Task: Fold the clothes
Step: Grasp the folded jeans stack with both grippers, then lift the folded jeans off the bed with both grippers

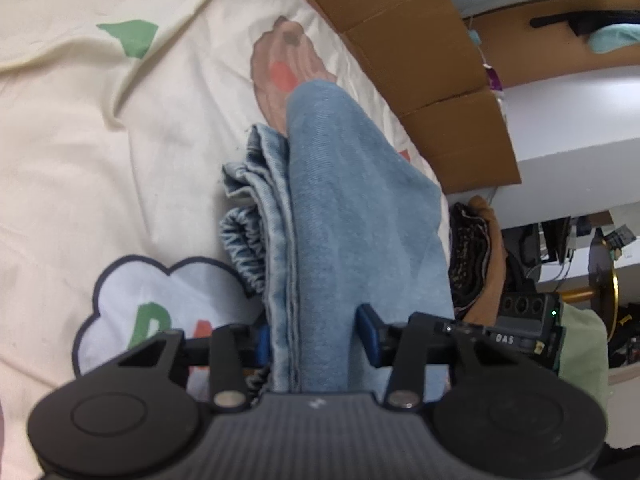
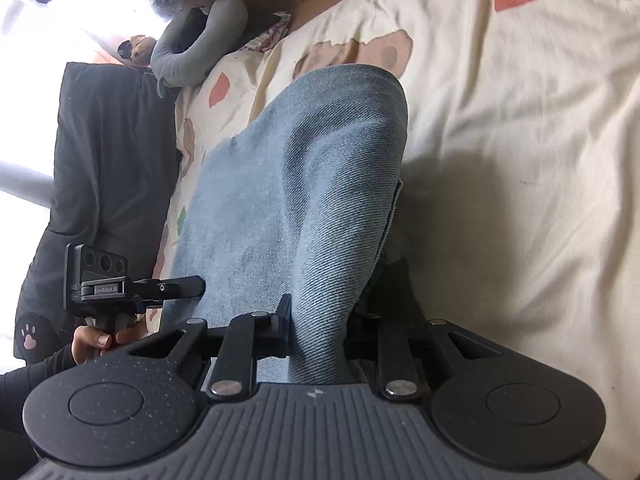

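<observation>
On the cream printed bedsheet (image 1: 80,128) lies a bundle of pale blue denim jeans (image 1: 352,200), layered, its gathered waistband on the left. I judge a fold is underway. My left gripper (image 1: 316,338) and right gripper (image 2: 320,330) each pinch the near edge; next, both must travel together.

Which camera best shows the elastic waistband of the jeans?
The left wrist view: the gathered waistband bulges from the folded layers beside the left gripper. The right wrist view shows only smooth denim, no waistband.
</observation>
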The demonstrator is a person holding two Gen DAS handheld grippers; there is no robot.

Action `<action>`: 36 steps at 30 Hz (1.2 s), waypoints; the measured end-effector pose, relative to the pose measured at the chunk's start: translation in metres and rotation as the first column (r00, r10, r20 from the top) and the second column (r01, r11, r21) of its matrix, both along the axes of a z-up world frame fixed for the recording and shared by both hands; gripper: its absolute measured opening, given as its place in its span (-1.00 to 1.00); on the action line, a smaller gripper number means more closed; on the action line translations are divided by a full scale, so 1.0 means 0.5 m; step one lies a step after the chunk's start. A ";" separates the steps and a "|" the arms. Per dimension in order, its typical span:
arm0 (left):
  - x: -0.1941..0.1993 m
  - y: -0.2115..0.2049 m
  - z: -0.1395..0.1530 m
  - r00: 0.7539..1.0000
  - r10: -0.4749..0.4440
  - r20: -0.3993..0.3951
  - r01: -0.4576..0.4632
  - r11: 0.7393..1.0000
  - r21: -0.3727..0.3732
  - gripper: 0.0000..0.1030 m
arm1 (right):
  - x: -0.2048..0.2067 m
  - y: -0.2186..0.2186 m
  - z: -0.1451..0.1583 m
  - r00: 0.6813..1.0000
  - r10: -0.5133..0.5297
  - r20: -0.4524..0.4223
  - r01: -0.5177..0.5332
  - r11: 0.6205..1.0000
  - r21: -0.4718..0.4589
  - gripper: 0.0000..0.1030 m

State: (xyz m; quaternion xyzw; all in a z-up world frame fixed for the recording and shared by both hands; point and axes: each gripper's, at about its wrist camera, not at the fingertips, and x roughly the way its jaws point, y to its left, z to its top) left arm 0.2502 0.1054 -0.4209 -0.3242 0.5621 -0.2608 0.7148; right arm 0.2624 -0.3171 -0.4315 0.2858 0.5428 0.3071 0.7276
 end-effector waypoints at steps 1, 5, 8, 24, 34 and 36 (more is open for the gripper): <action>-0.003 0.000 0.005 1.000 0.004 0.001 -0.004 1.000 -0.002 -0.13 | 0.000 0.000 0.006 1.000 0.002 0.002 -0.002 1.000 -0.003 -0.57; -0.006 0.003 0.027 1.000 0.014 0.003 -0.014 1.000 -0.002 -0.13 | -0.001 0.000 0.030 1.000 0.003 0.008 -0.003 1.000 -0.004 -0.57; -0.006 0.005 0.044 1.000 0.031 0.003 -0.031 1.000 -0.004 -0.14 | -0.003 -0.001 0.052 1.000 0.003 0.028 -0.003 1.000 -0.003 -0.57; -0.008 -0.038 0.253 0.999 0.040 -0.004 -0.040 0.995 0.090 -0.15 | -0.024 -0.009 0.242 0.997 -0.023 0.067 0.027 0.998 -0.055 -0.57; -0.017 -0.050 0.467 0.997 0.051 0.051 -0.057 0.991 0.119 -0.15 | -0.049 -0.014 0.443 0.993 -0.039 0.107 0.043 0.998 -0.037 -0.57; -0.020 -0.058 0.507 0.997 0.052 0.063 -0.060 0.990 0.125 -0.15 | -0.053 -0.016 0.484 0.992 -0.041 0.118 0.045 0.998 -0.039 -0.57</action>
